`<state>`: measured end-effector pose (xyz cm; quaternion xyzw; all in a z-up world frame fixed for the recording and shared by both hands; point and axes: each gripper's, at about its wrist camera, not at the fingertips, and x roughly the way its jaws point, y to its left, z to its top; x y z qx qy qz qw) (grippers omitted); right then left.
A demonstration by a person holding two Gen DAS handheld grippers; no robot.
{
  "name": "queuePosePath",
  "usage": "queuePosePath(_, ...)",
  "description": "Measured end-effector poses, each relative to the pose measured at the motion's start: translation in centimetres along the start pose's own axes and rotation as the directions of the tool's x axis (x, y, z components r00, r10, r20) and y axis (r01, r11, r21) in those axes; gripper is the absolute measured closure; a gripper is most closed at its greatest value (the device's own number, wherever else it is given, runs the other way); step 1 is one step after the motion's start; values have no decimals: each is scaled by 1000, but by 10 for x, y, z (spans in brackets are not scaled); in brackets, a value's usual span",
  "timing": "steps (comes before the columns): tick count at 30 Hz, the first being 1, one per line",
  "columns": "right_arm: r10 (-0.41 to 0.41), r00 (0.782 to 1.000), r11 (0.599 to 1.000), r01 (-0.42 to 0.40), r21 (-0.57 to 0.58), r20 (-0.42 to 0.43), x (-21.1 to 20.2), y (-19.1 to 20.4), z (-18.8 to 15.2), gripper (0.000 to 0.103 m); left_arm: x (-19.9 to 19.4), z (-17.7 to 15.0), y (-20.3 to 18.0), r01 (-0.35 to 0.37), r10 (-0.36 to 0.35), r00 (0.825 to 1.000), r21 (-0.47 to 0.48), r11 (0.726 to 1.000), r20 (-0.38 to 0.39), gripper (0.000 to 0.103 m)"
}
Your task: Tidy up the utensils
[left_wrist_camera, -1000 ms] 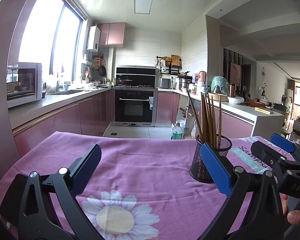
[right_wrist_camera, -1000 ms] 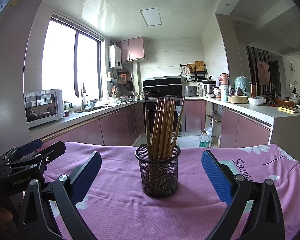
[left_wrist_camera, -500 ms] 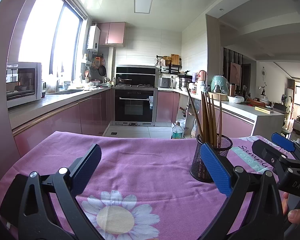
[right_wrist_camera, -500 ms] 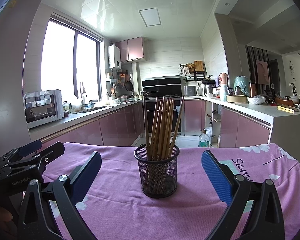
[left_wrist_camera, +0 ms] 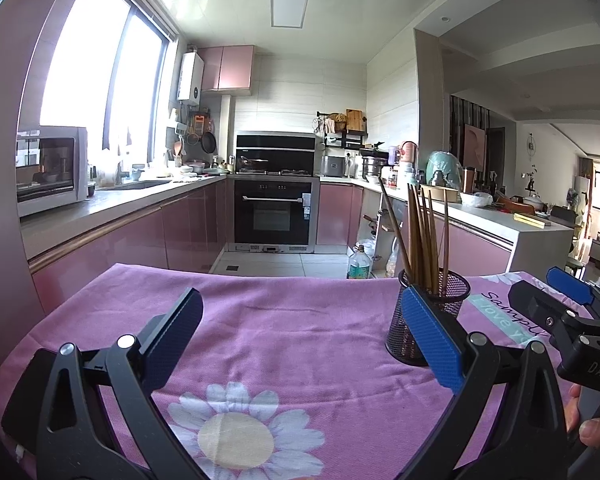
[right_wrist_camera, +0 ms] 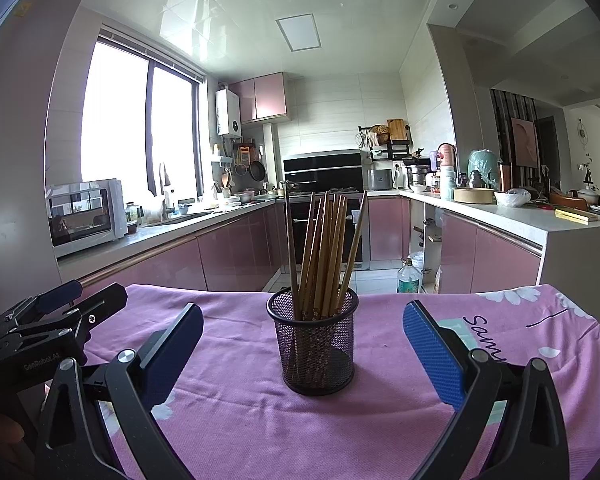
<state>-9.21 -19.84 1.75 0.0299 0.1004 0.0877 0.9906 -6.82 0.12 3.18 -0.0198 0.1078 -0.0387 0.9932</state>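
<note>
A black mesh cup (right_wrist_camera: 314, 346) stands upright on the pink flowered tablecloth (right_wrist_camera: 239, 412), holding several brown wooden chopsticks (right_wrist_camera: 324, 256). My right gripper (right_wrist_camera: 303, 346) is open, its blue pads wide apart on either side of the cup and a little nearer to me than it. My left gripper (left_wrist_camera: 302, 338) is open too, with nothing between its fingers; the mesh cup (left_wrist_camera: 432, 312) sits behind its right pad, chopsticks (left_wrist_camera: 424, 240) sticking up. Each gripper shows at the edge of the other's view: right gripper (left_wrist_camera: 568, 308), left gripper (right_wrist_camera: 55, 320).
The tablecloth (left_wrist_camera: 283, 320) covers the table, whose far edge drops to the kitchen floor. Beyond are pink cabinets, an oven (left_wrist_camera: 273, 216), a microwave (right_wrist_camera: 85, 212) on the left counter and a plastic bottle (right_wrist_camera: 408, 276) on the floor. A fingertip (left_wrist_camera: 594, 432) shows at lower right.
</note>
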Motion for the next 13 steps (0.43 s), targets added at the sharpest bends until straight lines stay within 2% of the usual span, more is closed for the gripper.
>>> queuePosePath(5, 1, 1000, 1000, -1, 2, -11, 1, -2, 0, 6, 2, -1, -3, -1, 1, 1000, 27, 1000, -12, 5)
queuePosePath(8, -17, 999, 1000, 18, 5, -38, 4, -9, -1, 6, 16, -3, -1, 7, -6, 996, 19, 1000, -87, 5)
queuePosePath(10, -50, 995, 999, 50, -8, -83, 8, -18, -2, 6, 33, -6, 4, 6, -4, 984, 8, 1000, -176, 5)
queuePosePath(11, -71, 991, 997, 70, -17, -113, 12, -24, -3, 6, 41, -8, 8, 2, -3, 978, -2, 1000, -211, 5)
queuePosePath(13, -126, 968, 992, 121, -36, -215, 26, -43, -8, 6, 58, -13, 16, -22, 18, 959, -9, 1000, -284, 5)
